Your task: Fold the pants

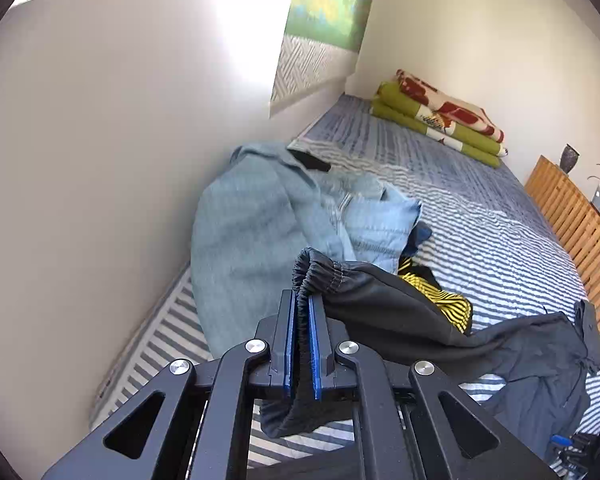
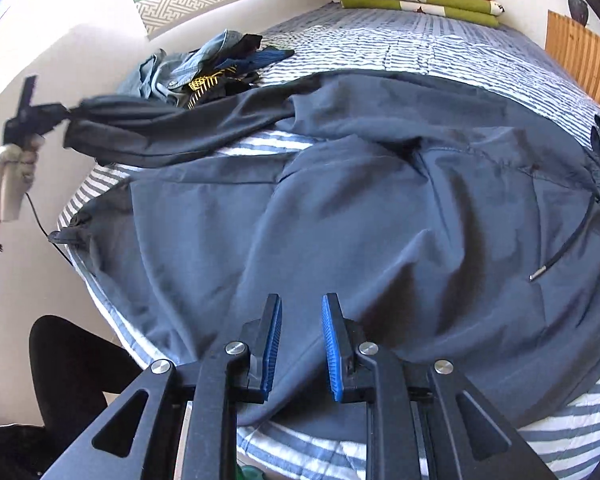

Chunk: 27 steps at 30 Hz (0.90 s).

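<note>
Dark pants (image 2: 340,184) spread on the striped bed (image 2: 440,44), one cuff lifted

The left gripper (image 1: 302,300) is clamped on the elastic leg cuff (image 1: 320,272), held up off the bed beside a denim heap (image 1: 260,216). The right gripper (image 2: 300,304) hangs over the pants with jaws parted, seemingly holding nothing, though fabric lies close beneath its blue pads (image 2: 332,352)

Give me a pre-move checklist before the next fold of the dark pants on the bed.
1. Left tongs clamped on the elastic cuff: ok.
2. Right tongs gripping cloth: not ok, open above the pants.
3. Pants lying flat: not ok, wrinkled, one leg lifted.
4. Drawstring tucked away: not ok, loose on the cloth.
5. Clothes pile clear of the lifted leg: cannot tell.
</note>
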Each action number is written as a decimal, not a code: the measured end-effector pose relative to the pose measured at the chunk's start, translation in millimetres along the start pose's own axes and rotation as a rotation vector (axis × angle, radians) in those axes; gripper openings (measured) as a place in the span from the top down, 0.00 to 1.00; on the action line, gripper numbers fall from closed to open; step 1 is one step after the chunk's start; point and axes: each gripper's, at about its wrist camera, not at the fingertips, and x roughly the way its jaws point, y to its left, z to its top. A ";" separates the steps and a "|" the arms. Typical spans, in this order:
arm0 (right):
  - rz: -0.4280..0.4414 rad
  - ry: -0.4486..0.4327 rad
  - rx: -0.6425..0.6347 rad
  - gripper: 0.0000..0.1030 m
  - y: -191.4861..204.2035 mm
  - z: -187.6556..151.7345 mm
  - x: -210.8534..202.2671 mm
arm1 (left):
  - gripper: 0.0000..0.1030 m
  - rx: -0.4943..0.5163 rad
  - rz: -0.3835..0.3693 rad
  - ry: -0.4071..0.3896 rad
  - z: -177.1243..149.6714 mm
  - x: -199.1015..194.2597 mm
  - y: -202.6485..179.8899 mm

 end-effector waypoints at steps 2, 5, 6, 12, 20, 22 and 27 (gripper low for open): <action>0.005 -0.006 -0.001 0.82 0.1 4.2 2.2 | 0.94 0.014 -0.022 -0.037 9.2 -21.0 -2.6; 0.019 -0.008 0.003 0.82 -2.4 12.8 4.6 | 0.94 0.028 0.006 -0.033 12.4 -24.4 -3.7; 0.012 -0.014 -0.003 0.82 -2.0 16.8 4.1 | 0.94 0.044 0.024 -0.018 9.4 -20.5 -5.6; -0.035 -0.041 0.013 0.82 -20.2 43.4 1.1 | 0.94 0.006 0.105 0.125 -29.4 37.9 21.8; -0.026 0.023 0.063 0.81 -37.7 11.2 -0.9 | 0.61 -0.084 0.222 0.202 -65.9 82.3 72.8; -0.043 0.015 0.088 0.81 -46.0 -2.4 -9.3 | 0.57 -0.108 0.180 0.226 -82.6 69.8 81.6; -0.132 -0.034 0.228 0.80 -91.1 -34.8 -37.4 | 0.42 -0.136 0.049 0.386 -156.0 52.3 80.6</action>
